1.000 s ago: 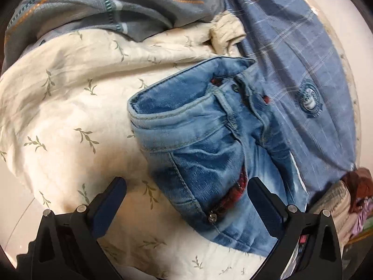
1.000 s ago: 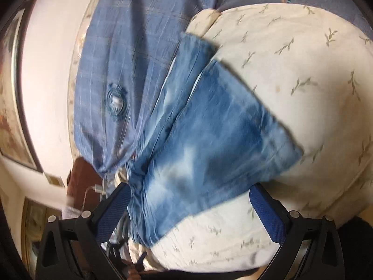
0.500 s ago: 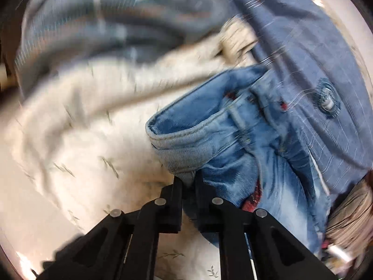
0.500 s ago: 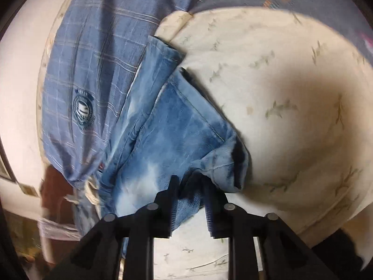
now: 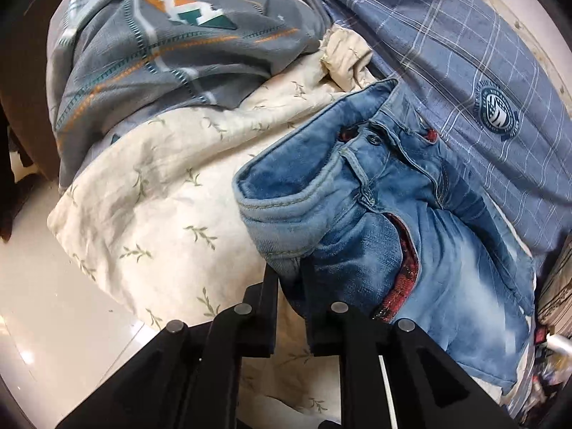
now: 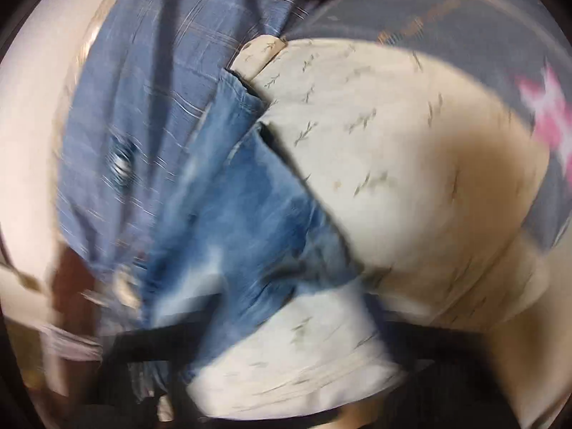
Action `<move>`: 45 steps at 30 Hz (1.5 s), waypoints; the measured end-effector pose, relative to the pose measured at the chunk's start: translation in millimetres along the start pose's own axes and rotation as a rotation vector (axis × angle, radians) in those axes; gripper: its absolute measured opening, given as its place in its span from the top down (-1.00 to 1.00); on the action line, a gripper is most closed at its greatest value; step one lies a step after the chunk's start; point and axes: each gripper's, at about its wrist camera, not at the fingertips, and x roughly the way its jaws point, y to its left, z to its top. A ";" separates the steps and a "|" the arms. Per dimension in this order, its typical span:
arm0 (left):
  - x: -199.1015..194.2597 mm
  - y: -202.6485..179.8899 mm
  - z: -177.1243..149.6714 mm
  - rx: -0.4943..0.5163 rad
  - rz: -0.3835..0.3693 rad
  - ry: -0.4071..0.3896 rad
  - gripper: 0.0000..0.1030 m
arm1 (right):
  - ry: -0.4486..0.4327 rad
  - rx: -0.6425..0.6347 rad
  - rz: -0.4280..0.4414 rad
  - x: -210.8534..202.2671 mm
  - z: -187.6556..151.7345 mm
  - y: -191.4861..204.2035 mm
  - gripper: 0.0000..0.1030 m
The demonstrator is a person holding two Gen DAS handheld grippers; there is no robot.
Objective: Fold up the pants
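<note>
Light blue denim pants with a red plaid lining lie on a cream leaf-print quilt. My left gripper is shut on the pants' waistband corner, which bunches up between the jaws. In the right wrist view the pants' leg end lies on the same quilt. That view is heavily blurred. My right gripper's fingers show as dark streaks at the bottom, and whether they hold the denim is unclear.
A blue plaid shirt with a round badge lies beside the pants on the right. A grey patterned blanket covers the far side. Pale glossy floor shows at lower left. More clothes are heaped at far right.
Both grippers went from open to shut on the pants: left on the waistband, right on the leg end. The right view now swings and blurs, its fingers looking further apart.
</note>
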 end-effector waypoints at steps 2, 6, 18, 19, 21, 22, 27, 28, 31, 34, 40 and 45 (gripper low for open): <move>4.6 2.2 1.6 -0.007 -0.001 0.009 0.72 | 0.016 0.057 0.088 0.9 -1.6 2.9 -0.96; 1.3 2.3 -3.0 -0.030 -0.009 0.020 0.72 | 0.086 0.146 0.134 24.1 -2.5 3.6 -0.96; -38.8 -25.2 6.7 0.098 0.028 -0.091 0.82 | -0.054 -0.231 -0.096 15.1 5.3 55.6 0.85; -39.4 -27.4 4.1 0.118 0.039 -0.091 0.82 | -0.083 -0.312 -0.143 8.4 -0.3 66.2 0.85; -24.4 -23.8 -5.7 0.127 0.077 -0.029 0.79 | -0.074 -0.406 -0.231 15.9 -4.8 71.6 0.78; -6.8 -17.6 -10.7 0.117 0.110 0.050 0.77 | -0.022 -0.419 -0.281 28.5 -4.2 63.5 0.68; 2.8 17.0 -8.4 -0.038 0.117 0.143 0.57 | -0.027 -0.208 -0.251 17.6 6.7 26.9 -0.46; -9.1 18.5 -4.5 -0.050 0.102 0.094 0.43 | -0.074 -0.209 -0.249 7.4 6.7 30.3 -0.47; -47.6 4.6 6.5 -0.017 0.023 -0.083 0.05 | -0.162 -0.233 -0.144 -18.2 8.8 51.3 -0.47; -60.2 -22.7 10.0 0.101 -0.040 -0.176 -0.37 | -0.173 -0.317 -0.030 -18.6 0.1 78.4 -0.48; 33.0 -43.3 -2.4 0.275 0.131 0.101 -0.63 | 0.074 -0.169 -0.120 52.4 1.9 35.8 -0.44; 18.9 -31.7 16.1 0.180 0.112 0.044 -0.63 | -0.051 -0.302 -0.094 15.7 11.7 81.9 -0.47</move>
